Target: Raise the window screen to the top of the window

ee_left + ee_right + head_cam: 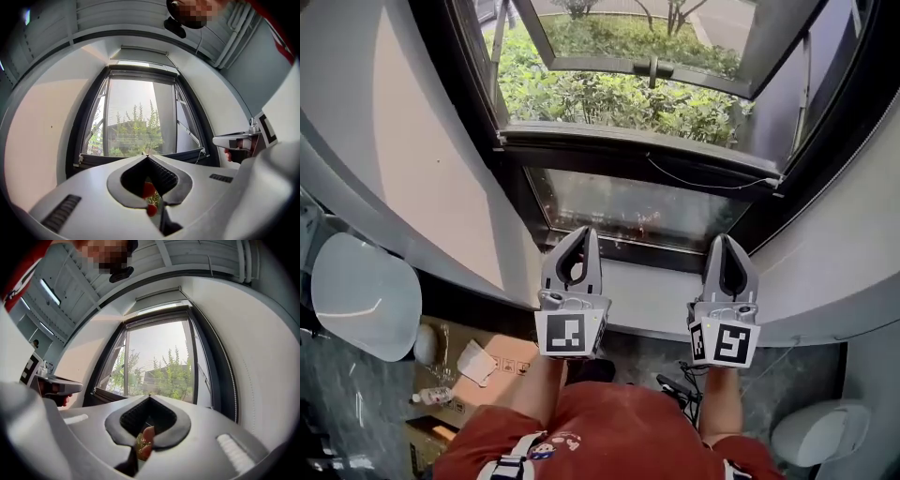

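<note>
Two grippers noted, one per hand.

The left gripper (584, 232) is clenched: in the left gripper view its jaws (147, 156) meet at the tips with nothing gripped between them. The right gripper (727, 240) is likewise clenched and empty, jaws (150, 395) tip to tip. Each carries one marker cube, two in all. Both are held side by side over the white sill (649, 292), tips towards the lower glass pane (637, 211), apart from the frame.

One window screen (637, 155) observed. Its dark rail lies across the bottom edge of the window opening, above the lower pane, running from the left frame to the right frame. Neither gripper touches it. One thin cord (703, 184) hangs along the rail near its right end. In both gripper views the rail sits low in the opening (96, 160) (104, 396), with trees and sky in plain sight above it.

One sash (649, 66) stands swung outward over shrubs.

Below the sill: one cardboard box (492, 361) at left, and two white rounded objects, one left (366, 295), one lower right (820, 433).
</note>
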The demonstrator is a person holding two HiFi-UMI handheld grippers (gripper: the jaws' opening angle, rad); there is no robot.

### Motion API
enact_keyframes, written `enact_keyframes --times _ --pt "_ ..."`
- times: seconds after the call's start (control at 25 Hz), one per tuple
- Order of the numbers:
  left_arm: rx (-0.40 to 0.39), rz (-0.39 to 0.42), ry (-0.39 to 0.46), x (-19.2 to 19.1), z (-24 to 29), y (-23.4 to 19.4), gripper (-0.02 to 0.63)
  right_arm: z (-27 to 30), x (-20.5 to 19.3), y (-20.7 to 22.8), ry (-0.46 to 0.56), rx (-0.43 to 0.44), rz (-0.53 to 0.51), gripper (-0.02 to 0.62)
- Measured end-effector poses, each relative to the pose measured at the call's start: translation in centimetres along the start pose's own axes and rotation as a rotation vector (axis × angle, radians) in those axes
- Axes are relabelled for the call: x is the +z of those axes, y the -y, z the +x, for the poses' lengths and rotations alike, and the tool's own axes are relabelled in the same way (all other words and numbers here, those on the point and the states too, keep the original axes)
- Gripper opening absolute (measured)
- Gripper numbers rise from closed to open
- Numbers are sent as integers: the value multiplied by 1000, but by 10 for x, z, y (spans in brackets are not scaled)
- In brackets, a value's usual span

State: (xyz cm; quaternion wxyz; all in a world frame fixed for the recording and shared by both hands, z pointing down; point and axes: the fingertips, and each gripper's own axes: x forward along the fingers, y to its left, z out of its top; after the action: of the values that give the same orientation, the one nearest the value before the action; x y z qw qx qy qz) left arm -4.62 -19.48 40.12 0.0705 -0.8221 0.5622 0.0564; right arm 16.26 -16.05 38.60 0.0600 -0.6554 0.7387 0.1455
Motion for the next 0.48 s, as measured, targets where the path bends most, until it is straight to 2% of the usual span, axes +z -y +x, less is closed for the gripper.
enact_keyframes --times 0.16,0.48 --pt "-31 -25 2 -6 27 -22 5 31 -3 -8 -3 -24 -17 9" --pt "-78 -18 10 -10 66 -53 5 71 -8 -21 -19 -59 -51 9"
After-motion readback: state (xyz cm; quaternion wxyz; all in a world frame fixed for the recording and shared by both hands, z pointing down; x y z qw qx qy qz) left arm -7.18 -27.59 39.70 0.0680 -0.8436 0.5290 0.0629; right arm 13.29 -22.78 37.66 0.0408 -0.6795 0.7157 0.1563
